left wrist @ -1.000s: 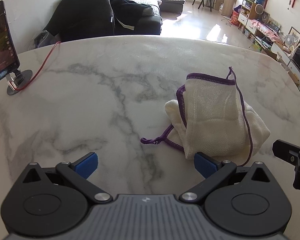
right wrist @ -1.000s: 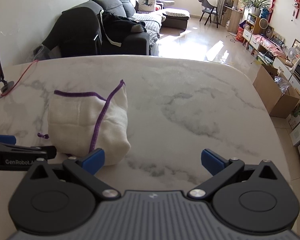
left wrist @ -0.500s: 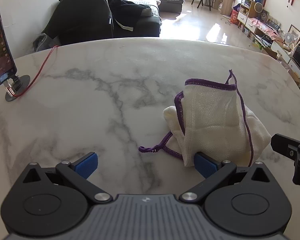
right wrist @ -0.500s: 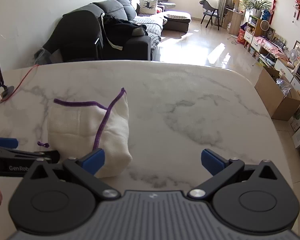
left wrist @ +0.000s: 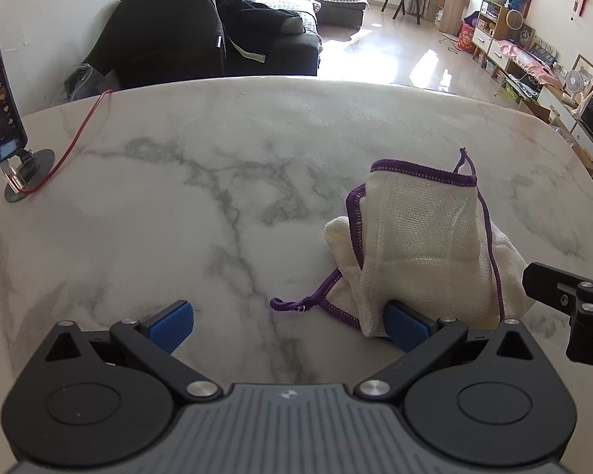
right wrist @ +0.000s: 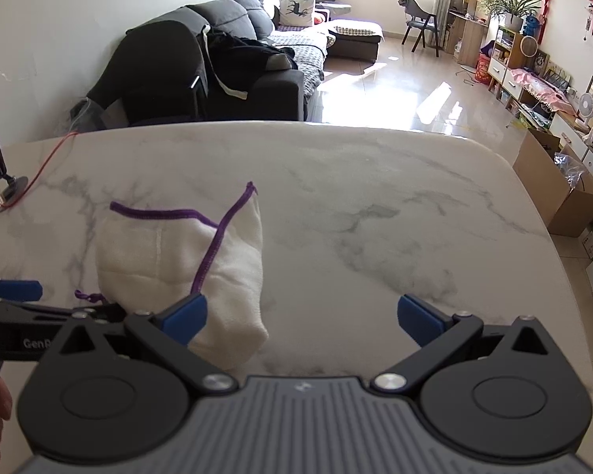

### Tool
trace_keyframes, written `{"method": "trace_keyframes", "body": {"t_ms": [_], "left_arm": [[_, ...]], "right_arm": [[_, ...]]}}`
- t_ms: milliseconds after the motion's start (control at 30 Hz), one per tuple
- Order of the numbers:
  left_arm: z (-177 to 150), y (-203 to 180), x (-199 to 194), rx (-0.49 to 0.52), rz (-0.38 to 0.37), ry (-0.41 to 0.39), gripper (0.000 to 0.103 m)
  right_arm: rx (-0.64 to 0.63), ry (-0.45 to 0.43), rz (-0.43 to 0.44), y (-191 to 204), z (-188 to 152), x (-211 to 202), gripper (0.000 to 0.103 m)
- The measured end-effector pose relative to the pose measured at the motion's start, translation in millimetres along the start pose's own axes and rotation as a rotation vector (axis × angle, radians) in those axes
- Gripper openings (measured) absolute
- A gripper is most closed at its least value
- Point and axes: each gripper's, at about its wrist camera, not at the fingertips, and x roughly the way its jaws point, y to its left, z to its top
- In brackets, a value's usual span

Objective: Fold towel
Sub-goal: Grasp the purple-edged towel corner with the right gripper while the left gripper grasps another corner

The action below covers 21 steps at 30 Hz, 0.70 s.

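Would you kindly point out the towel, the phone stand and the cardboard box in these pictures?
towel [left wrist: 423, 237], left wrist view, on its white mesh middle.
phone stand [left wrist: 31, 173], left wrist view, on its round base.
cardboard box [right wrist: 549, 181], right wrist view, on its brown side.

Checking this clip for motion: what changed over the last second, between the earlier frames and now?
Both grippers drew back slightly from the towel, so it sits a little farther up each view. Nothing was grasped or released. The left gripper and right gripper stay open, and the towel stays bunched on the marble table.
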Motion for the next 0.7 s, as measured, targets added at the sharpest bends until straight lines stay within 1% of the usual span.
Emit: {"method": "trace_keyframes", "body": {"t_ms": [333, 567, 600, 667, 700], "left_arm": [[4, 7, -11, -0.026, -0.075, -0.048, 0.102], [4, 12, -18, -0.037, -0.087, -0.091, 0.102], [5, 13, -18, -0.042, -0.089, -0.095, 0.102], [5, 17, -19, -0.060, -0.097, -0.098, 0.102], [6, 19, -19, -0.070, -0.102, -0.100, 0.102]], "right_arm": [[0.020, -0.005, 0.001, -2, 2, 1, 0.103], [0.021, -0.034, 0.040, 3, 2, 0, 0.102], [0.014, -0.041, 0.046, 4, 2, -1, 0.102], [-0.002, -0.049, 0.055, 7, 2, -2, 0.096], [-0.011, -0.050, 0.061, 9, 1, -2, 0.095]]}}
